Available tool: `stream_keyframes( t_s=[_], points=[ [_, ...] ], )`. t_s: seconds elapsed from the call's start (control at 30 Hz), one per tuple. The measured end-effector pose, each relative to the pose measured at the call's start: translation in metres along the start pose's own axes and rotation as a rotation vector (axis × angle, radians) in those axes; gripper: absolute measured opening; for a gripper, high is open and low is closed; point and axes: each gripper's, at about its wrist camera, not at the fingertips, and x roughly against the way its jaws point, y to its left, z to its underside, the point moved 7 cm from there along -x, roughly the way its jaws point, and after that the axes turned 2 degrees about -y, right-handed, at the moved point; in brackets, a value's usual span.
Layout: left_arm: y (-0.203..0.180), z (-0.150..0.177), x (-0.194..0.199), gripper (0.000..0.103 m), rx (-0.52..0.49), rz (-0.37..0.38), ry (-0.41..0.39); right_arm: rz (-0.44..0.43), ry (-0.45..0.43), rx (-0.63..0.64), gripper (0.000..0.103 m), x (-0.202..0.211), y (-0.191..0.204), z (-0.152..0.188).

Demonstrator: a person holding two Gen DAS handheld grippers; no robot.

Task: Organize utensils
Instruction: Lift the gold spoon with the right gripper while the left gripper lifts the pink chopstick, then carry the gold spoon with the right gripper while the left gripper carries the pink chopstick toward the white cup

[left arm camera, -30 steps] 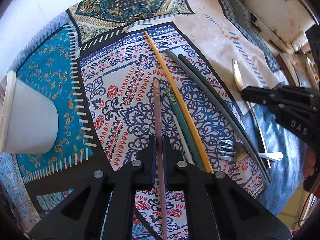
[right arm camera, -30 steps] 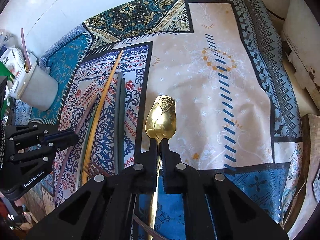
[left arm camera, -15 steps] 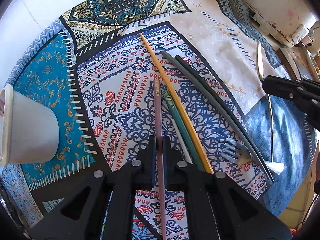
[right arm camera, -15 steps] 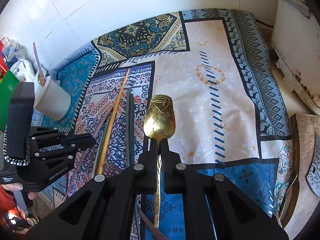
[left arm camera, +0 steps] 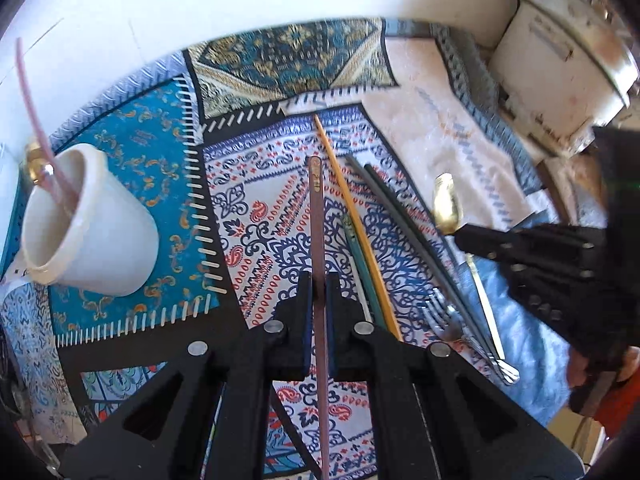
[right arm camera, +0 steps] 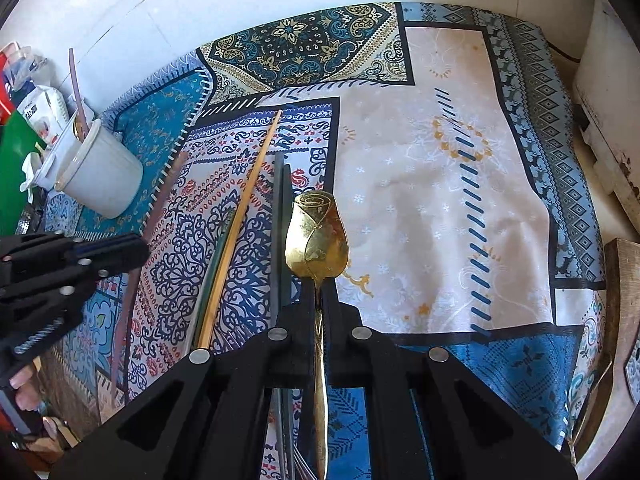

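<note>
Patterned patchwork cloth (right arm camera: 460,200) covers the table. Above it the left gripper (left arm camera: 319,280) is clamped on a slim pink chopstick (left arm camera: 316,208), its tip toward the wall; the right gripper (right arm camera: 319,284) pinches a gold spoon (right arm camera: 316,236) with a rose-shaped bowl. A white cup (left arm camera: 92,232) holds another pink chopstick (left arm camera: 34,116).

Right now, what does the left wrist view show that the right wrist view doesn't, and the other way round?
Left wrist only: the left tool shut on the pink chopstick, and a fork lying on the cloth.
Right wrist only: the right tool shut on the gold spoon, a green board and packets at the left edge.
Both: white cup, yellow chopstick, dark chopsticks, patterned cloth.
</note>
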Motion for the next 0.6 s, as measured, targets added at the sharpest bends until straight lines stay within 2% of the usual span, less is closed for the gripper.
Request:
stream_keyframes(
  t_s=[0.27,0.37,0.43,0.47,0.5,0.57,0.6],
  points=[
    [0.008,-0.010,0.032,0.004,0.059,0.027,-0.081,-0.003,-0.015,0.026,0.001,0.002,0.013,-0.009],
    [0.010,-0.012,0.041,0.004,0.045,-0.004,-0.114,0.010,0.002,0.026,0.001,0.001,0.012,-0.010],
    [0.012,-0.012,0.046,0.004,0.054,0.004,-0.126,0.019,0.010,0.025,0.004,0.000,0.009,-0.010],
    [0.013,-0.013,0.049,0.004,0.060,0.004,-0.134,0.028,0.018,0.028,0.010,-0.001,0.008,-0.009],
    [0.014,-0.013,0.051,0.004,0.062,0.007,-0.140,0.038,0.025,0.035,0.023,-0.003,0.007,-0.008],
    [0.016,-0.013,0.055,0.004,0.064,-0.001,-0.152,0.052,0.029,0.032,0.041,-0.006,0.005,-0.008],
    [0.016,-0.012,0.057,0.004,0.067,0.000,-0.156,0.057,0.027,0.032,0.041,-0.008,0.005,-0.009]
  ],
)
